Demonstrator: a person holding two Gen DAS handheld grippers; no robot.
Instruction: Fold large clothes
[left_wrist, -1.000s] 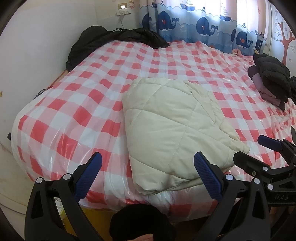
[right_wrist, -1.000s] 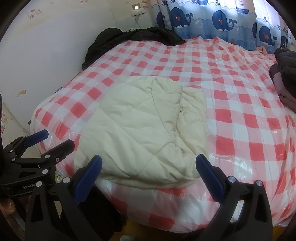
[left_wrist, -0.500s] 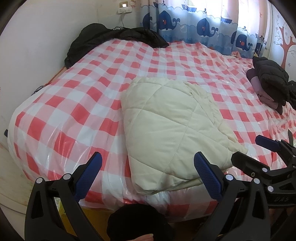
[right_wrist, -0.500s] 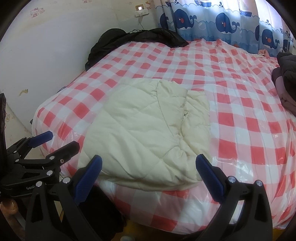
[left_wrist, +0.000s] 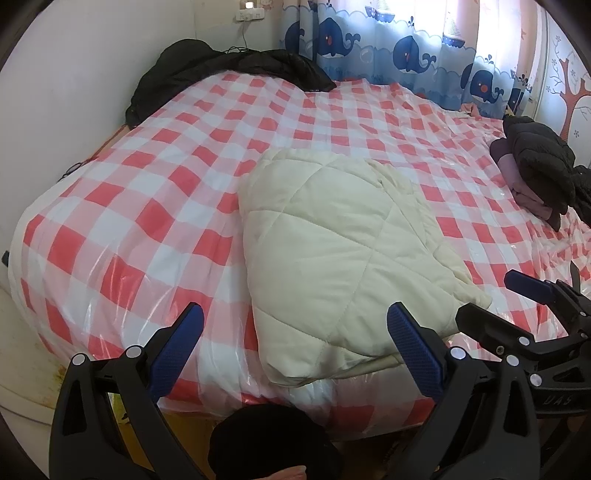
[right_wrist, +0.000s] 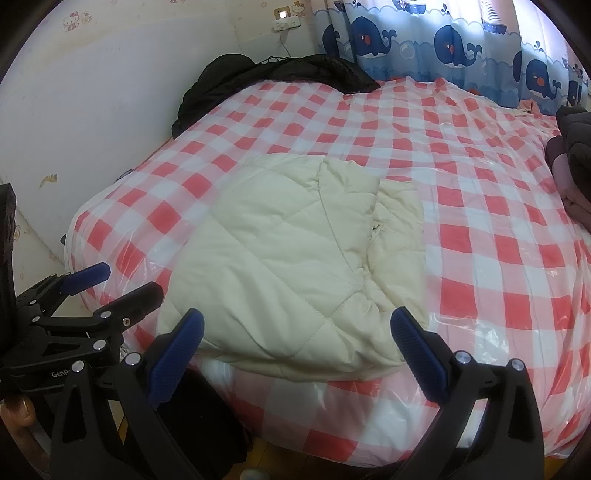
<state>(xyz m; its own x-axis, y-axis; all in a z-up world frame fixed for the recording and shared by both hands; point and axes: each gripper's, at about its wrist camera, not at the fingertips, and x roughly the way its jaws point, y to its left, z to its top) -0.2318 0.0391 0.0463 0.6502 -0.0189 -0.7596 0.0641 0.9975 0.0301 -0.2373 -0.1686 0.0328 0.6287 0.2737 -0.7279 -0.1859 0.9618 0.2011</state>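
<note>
A cream quilted garment lies folded into a thick pad near the front edge of the bed. Its right side shows a narrower folded layer with a small dark mark. My left gripper hangs open in front of the bed edge, short of the garment, holding nothing. In the left wrist view my right gripper shows at the right, open. My right gripper is likewise open and empty in its own view, off the cloth. There the left gripper appears at the lower left.
The bed has a red-and-white check cover under clear plastic. Dark clothing is heaped at the far left corner. A stack of dark and pink clothes sits at the right edge. Whale curtains hang behind.
Both grippers have drawn back and risen slightly from the bed; the view widens a little. The garment lies unchanged and both stay open.
</note>
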